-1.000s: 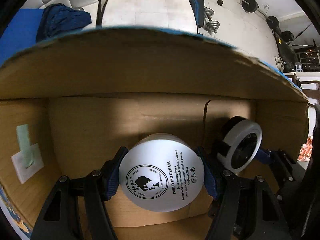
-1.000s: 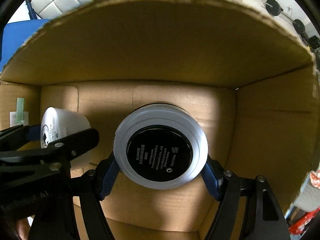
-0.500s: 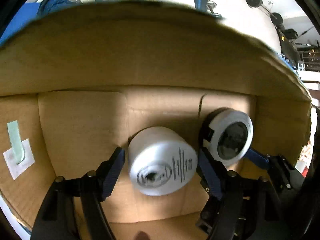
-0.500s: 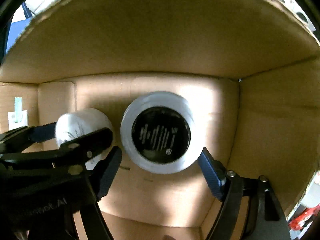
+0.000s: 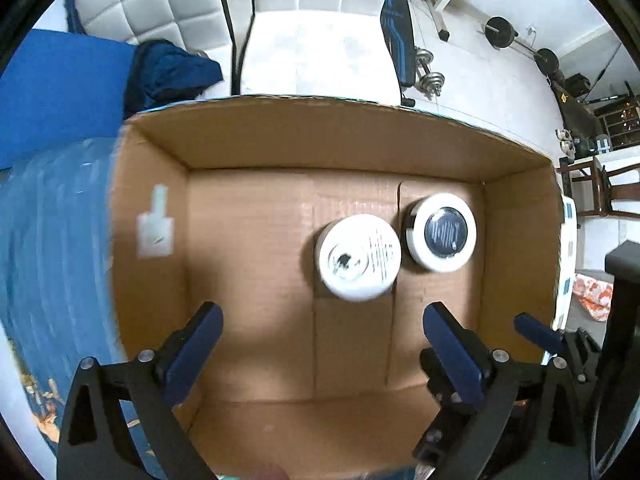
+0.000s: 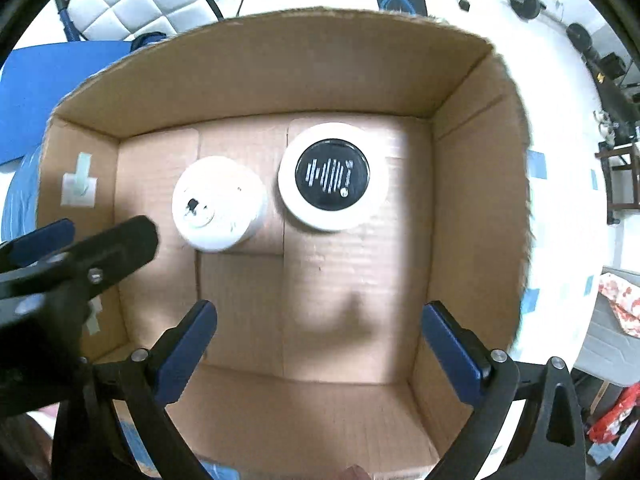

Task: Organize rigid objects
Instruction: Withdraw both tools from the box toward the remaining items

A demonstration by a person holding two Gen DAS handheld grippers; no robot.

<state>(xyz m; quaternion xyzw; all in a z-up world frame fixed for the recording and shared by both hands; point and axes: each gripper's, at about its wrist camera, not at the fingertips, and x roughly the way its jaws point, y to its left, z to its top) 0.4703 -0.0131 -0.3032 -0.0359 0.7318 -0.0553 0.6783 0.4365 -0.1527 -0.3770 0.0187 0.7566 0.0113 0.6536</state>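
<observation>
An open cardboard box (image 5: 320, 144) (image 6: 260, 76) holds two jars side by side on its floor. The white cream jar (image 5: 359, 258) (image 6: 218, 204) is on the left. The white jar with a black round label (image 5: 443, 233) (image 6: 333, 176) is on the right, close beside it. My left gripper (image 5: 320, 344) is open and empty, raised above the box's near side. My right gripper (image 6: 320, 340) is open and empty, also above the near side. The left gripper's finger shows at the left of the right wrist view (image 6: 100, 252).
A white label with green tape (image 5: 156, 224) sticks on the box's left wall. The box stands on a blue patterned cloth (image 5: 52, 240). Behind it are a white padded chair (image 5: 312, 52), dark blue clothing (image 5: 168, 72) and gym weights (image 5: 500, 32).
Both grippers let go of their jars and drew back up out of the box. The two jars now stand on the box floor. Both pairs of jaws have opened wide.
</observation>
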